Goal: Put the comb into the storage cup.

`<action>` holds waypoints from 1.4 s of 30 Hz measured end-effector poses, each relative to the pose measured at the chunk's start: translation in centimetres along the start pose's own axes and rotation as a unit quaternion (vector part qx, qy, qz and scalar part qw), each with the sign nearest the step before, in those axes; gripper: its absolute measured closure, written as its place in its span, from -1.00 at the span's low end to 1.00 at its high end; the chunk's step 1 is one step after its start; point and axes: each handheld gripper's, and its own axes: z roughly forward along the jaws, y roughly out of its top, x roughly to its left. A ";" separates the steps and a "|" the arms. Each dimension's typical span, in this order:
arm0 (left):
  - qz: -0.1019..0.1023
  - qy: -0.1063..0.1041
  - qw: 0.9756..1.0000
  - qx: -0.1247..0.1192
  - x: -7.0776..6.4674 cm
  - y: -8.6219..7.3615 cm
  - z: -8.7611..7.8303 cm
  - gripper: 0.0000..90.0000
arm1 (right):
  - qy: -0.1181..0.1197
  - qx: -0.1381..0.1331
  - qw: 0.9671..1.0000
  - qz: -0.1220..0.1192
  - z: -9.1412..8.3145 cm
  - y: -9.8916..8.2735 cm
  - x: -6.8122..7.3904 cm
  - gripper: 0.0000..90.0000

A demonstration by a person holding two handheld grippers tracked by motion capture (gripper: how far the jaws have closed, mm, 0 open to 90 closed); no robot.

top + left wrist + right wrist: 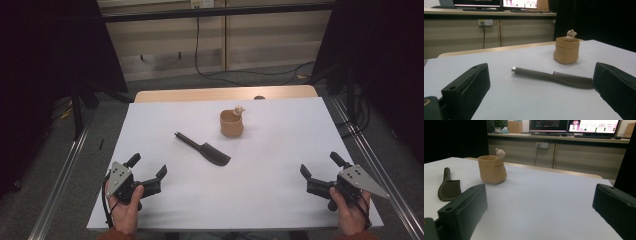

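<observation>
A dark comb (204, 149) lies flat near the middle of the white table (280, 200), handle toward the far left. In the left gripper view the comb (554, 77) lies ahead of the jaws. A tan cup (232, 123) with a small bear figure on its rim stands upright behind it; the cup (566, 50) (492, 169) appears in both gripper views. My left gripper (149, 170) rests at the near left, open and holding nothing. My right gripper (320, 171) rests at the near right, open and holding nothing. The comb (448, 186) sits left of the right gripper's jaws.
The white table top ends in a wooden strip (225, 93) at the far edge. Metal rails (65, 175) run along both sides on the floor. A cable (197, 50) hangs down the back wall. Monitors (574, 125) stand on a far desk.
</observation>
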 end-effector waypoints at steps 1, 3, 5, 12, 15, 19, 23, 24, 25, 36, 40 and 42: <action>0.000 0.000 1.000 0.000 0.0 0.0 0.0 -0.97 | 0.000 0.000 1.000 -0.001 0.0 0.0 0.0 -1.00; -0.008 -0.009 1.000 -0.008 -0.1 0.2 0.2 -0.96 | 0.005 -0.003 1.000 -0.005 -0.1 0.0 0.1 -1.00; -0.011 -0.012 1.000 -0.009 -0.2 0.4 0.3 -0.95 | 0.010 -0.003 1.000 -0.006 -0.1 0.1 0.2 -1.00; -0.006 -0.016 1.000 -0.013 -0.1 1.0 1.5 -0.96 | 0.007 0.000 1.000 -0.002 0.1 0.0 0.2 -1.00; 0.003 -0.023 1.000 -0.012 -0.2 1.2 2.2 -0.96 | 0.008 0.002 1.000 -0.003 0.1 0.0 0.2 -1.00; 0.010 -0.033 0.999 -0.008 -0.3 1.4 2.6 -0.96 | 0.008 0.001 1.000 -0.002 0.0 0.0 0.2 -1.00; -0.003 -0.036 0.999 0.005 -0.6 1.9 3.6 -0.96 | 0.010 0.003 1.000 -0.004 0.1 0.0 0.2 -1.00; -0.011 -0.039 0.999 0.006 -0.7 2.0 3.7 -0.96 | 0.010 0.003 1.000 -0.003 0.1 0.0 0.2 -1.00; -0.013 -0.042 0.999 0.004 -0.8 2.2 3.9 -0.96 | 0.010 0.003 1.000 -0.002 0.1 0.0 0.2 -1.00; 0.024 -0.073 0.997 -0.009 -0.7 2.9 6.5 -0.96 | 0.014 0.006 1.000 -0.002 0.1 -0.1 0.3 -1.00; 0.022 -0.072 0.997 -0.006 -0.4 2.8 7.6 -0.96 | 0.016 0.006 1.000 -0.002 0.1 -0.1 0.3 -1.00; 0.029 -0.068 0.997 -0.017 -0.2 2.9 8.1 -0.96 | 0.016 0.006 1.000 -0.004 0.1 -0.1 0.3 -1.00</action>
